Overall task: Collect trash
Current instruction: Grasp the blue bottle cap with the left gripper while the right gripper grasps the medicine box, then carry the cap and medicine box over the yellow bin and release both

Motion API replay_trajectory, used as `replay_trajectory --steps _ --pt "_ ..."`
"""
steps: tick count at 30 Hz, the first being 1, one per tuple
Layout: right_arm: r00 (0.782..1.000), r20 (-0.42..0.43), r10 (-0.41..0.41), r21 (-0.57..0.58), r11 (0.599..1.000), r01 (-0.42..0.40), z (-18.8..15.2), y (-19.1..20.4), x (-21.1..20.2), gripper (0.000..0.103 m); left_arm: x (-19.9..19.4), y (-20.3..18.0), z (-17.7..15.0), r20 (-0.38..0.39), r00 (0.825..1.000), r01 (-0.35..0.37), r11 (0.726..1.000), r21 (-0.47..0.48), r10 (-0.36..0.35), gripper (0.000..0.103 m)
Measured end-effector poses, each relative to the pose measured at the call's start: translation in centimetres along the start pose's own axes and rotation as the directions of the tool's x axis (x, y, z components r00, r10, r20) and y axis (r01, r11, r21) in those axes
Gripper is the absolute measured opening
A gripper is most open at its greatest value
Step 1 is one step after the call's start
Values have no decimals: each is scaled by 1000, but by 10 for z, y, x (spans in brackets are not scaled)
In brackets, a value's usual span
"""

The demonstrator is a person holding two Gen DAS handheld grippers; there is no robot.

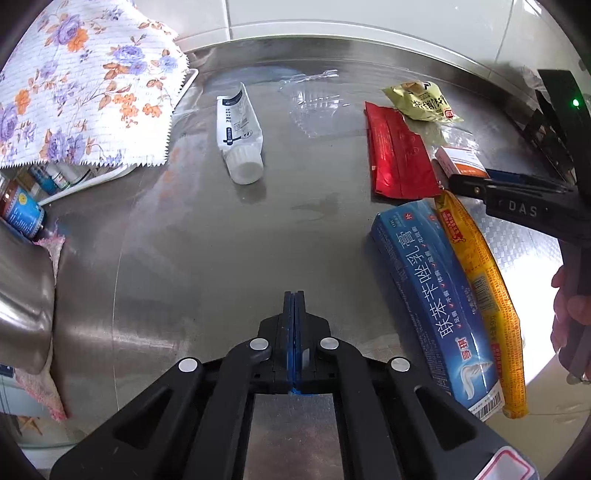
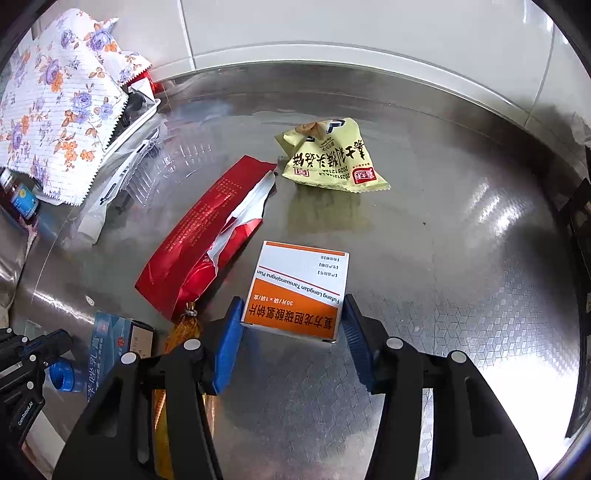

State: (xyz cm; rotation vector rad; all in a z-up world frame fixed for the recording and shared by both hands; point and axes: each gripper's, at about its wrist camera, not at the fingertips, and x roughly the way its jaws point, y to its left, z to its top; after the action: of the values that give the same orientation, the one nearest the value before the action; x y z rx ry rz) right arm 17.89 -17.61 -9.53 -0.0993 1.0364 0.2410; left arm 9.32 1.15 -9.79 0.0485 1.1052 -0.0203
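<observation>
In the right wrist view my right gripper [image 2: 291,325] is shut on an orange-and-white medicine box [image 2: 299,280], one blue pad on each side of its near end. Beyond the box lie a torn red foil wrapper [image 2: 207,236] and a yellow snack bag [image 2: 332,158]. My left gripper [image 1: 294,301] is shut over bare steel, and nothing shows between its pads. To its right lie a blue carton [image 1: 436,306] and an orange sausage wrapper [image 1: 480,295]. A white tube [image 1: 240,136] and clear plastic film [image 1: 314,107] lie farther off. A blue bottle cap [image 2: 66,374] sits beside the left gripper [image 2: 61,341].
The trash lies on a round steel tabletop [image 1: 207,258] against a white tiled wall [image 2: 351,33]. A floral cloth [image 1: 81,85] covers a tray of small bottles [image 1: 22,214] at the left. A person's hand [image 1: 570,314] holds the right gripper [image 1: 458,184].
</observation>
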Motion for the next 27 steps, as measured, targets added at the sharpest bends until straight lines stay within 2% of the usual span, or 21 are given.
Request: replay_trajectory --steps 17,27 --pt "999 39 -8 27 1000 7 -42 -5 -54 54 -23 -7 -18 24 999 25 999 32 -26 1" --pt "998 64 -23 61 998 19 -86 -9 -98 54 -53 -11 -36 59 997 43 996 79 -48 1"
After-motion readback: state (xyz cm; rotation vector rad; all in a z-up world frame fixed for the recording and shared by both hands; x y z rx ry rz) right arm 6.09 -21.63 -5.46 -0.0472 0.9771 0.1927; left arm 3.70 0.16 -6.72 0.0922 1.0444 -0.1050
